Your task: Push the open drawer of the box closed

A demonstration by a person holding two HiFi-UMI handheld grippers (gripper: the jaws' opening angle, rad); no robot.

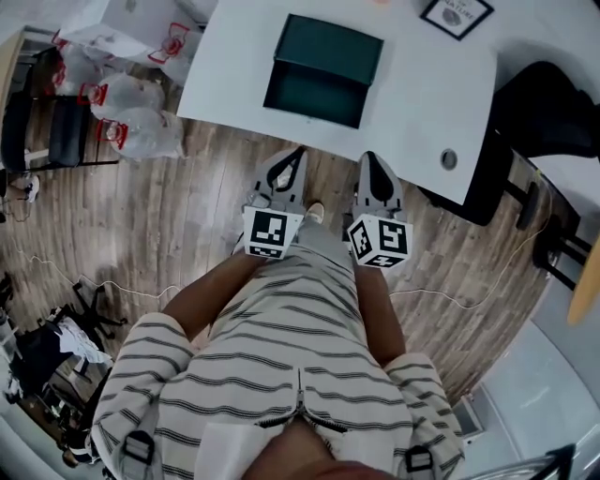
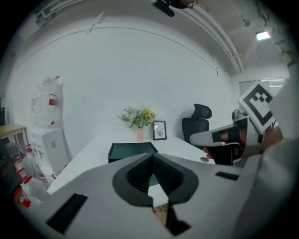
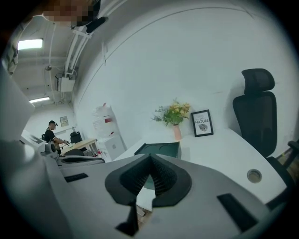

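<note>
A dark green box (image 1: 330, 49) lies on the white table (image 1: 234, 66), and its open drawer (image 1: 314, 97) sticks out toward me. Both grippers hang over the wooden floor, short of the table's near edge, pointing at the box. The left gripper (image 1: 297, 152) is shut with nothing in it, and so is the right gripper (image 1: 369, 157). In the left gripper view the box (image 2: 132, 150) shows just beyond the closed left gripper (image 2: 152, 156). The right gripper view has the box (image 3: 161, 149) behind the closed right gripper (image 3: 150, 157).
A framed picture (image 1: 456, 14) and a vase of flowers (image 2: 139, 119) stand at the table's far side. A round cable hole (image 1: 449, 159) is near the right corner. A black office chair (image 1: 548, 108) stands to the right, plastic bags (image 1: 131, 112) to the left.
</note>
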